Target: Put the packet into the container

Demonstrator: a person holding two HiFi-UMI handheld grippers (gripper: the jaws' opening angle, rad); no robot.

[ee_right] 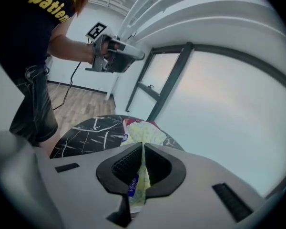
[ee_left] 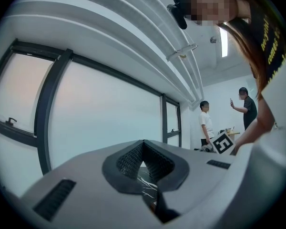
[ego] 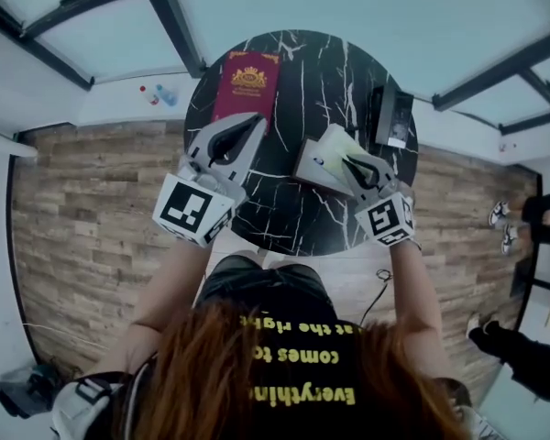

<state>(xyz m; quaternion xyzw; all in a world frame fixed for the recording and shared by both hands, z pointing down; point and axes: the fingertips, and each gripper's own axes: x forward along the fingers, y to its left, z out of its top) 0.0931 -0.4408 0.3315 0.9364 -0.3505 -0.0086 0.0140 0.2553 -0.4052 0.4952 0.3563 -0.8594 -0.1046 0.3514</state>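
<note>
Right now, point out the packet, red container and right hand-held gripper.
packet (ee_right: 145, 132): right gripper view, its yellow face.
red container (ego: 247, 81): head view, crested top face.
right hand-held gripper (ee_right: 142, 147): right gripper view, between its fingertips.

The right tool covers perhaps half of the packet.

Soft, even daylight comes through the frosted windows, which wash out to a pale blue-white. The black marble table takes little glare, and shadows on it are faint; the wooden floor sits dimmer. A ceiling strip light burns out to white in the left gripper view. All views bow strongly toward the edges, with black corners in both gripper views. The left gripper looks soft up close, perhaps out of focus, while the packet in the right gripper stays fairly crisp.
</note>
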